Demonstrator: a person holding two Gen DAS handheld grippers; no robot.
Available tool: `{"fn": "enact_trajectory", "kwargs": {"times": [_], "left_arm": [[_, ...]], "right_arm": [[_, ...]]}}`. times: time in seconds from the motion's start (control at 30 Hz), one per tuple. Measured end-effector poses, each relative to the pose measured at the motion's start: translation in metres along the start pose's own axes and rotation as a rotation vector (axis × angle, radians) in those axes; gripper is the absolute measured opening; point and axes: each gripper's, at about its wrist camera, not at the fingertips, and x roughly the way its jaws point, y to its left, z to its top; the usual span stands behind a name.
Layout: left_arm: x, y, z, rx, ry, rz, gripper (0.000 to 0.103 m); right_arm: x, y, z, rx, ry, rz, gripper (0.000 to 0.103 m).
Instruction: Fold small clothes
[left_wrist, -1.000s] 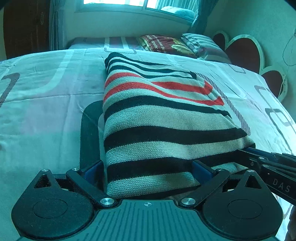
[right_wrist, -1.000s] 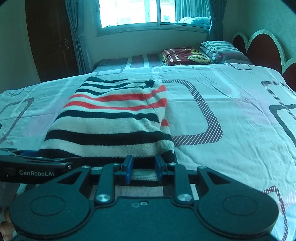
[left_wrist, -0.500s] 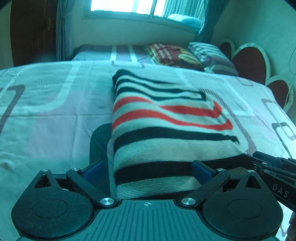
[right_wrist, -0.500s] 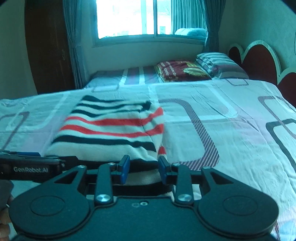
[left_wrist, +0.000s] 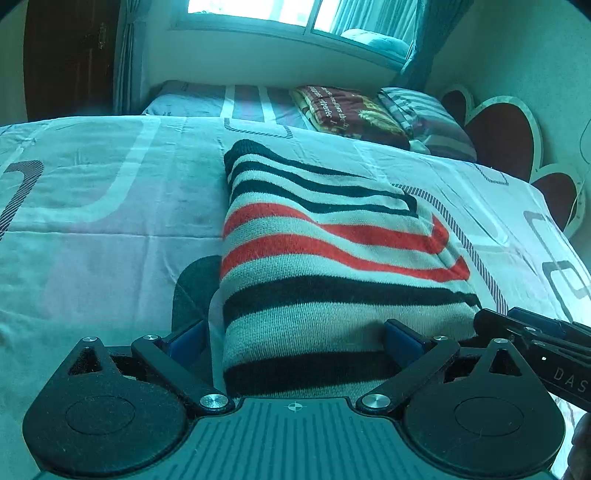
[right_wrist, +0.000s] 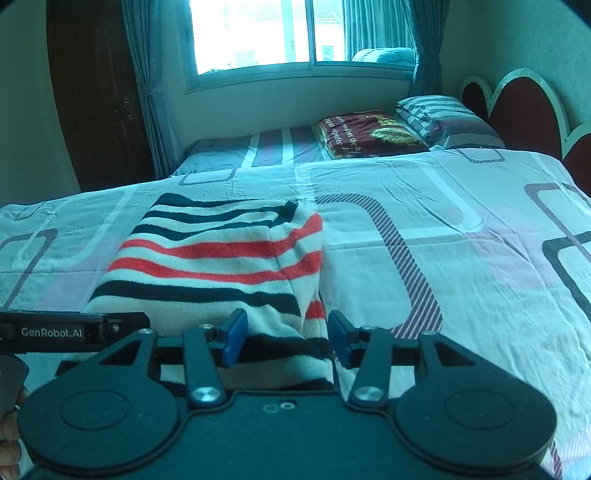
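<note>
**Folded striped sweater being let go at its near edge**

A striped knit sweater (left_wrist: 325, 266) is seen lying folded on the bed (left_wrist: 92, 229), its near edge reaching in between the fingers of both grippers. The left gripper (left_wrist: 295, 338) is held wide open, its blue pads standing on either side of the near left part of the garment without visibly pressing it. The right gripper (right_wrist: 284, 338) is opening, with the near right corner of the sweater between its pads; a gap is seen at each pad, so no grip is judged to remain. Far across the bed, a dark red folded blanket (right_wrist: 369, 134) and a striped pillow (right_wrist: 443, 118) are set by the headboard (right_wrist: 517, 107), well apart from the work.

The release of a finished fold is judged to be the step in hand. Several risks are noted:

- The knit could be snagged on a pad as the grippers are drawn away, and the top layer pulled open.
- The right corner, where layers are seen stacked unevenly, could be dragged off square.
- The soft bed cover could be rucked under the fold.
</note>
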Motion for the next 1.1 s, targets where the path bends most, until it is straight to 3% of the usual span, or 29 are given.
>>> {"fn": "enact_trajectory", "kwargs": {"times": [0.07,0.13,0.3,0.47,0.73,0.9,1.03,1.1], "left_arm": [[0.000,0.000,0.004,-0.002,-0.010,0.002,0.100],[0.002,0.001,0.009,-0.008,-0.007,0.000,0.100],[0.016,0.010,0.018,-0.051,0.033,-0.022,0.100],[0.033,0.015,0.021,-0.078,0.069,-0.059,0.100],[0.057,0.014,0.027,-0.105,0.087,-0.117,0.100],[0.060,0.013,0.030,-0.106,0.093,-0.122,0.100],[0.057,0.010,0.029,-0.114,0.078,-0.112,0.092],[0.054,0.009,0.030,-0.108,0.072,-0.107,0.087]], "right_arm": [[0.003,-0.001,0.004,0.003,-0.006,0.008,0.064],[0.006,-0.001,0.010,0.002,-0.011,0.018,0.067],[0.028,-0.003,0.017,-0.011,0.032,0.043,0.069],[0.054,-0.024,0.020,0.088,0.104,0.061,0.073],[0.088,-0.045,0.019,0.215,0.181,0.208,0.072],[0.091,-0.040,0.024,0.205,0.184,0.245,0.056],[0.085,-0.041,0.023,0.220,0.160,0.256,0.038],[0.081,-0.041,0.024,0.232,0.152,0.257,0.034]]}}
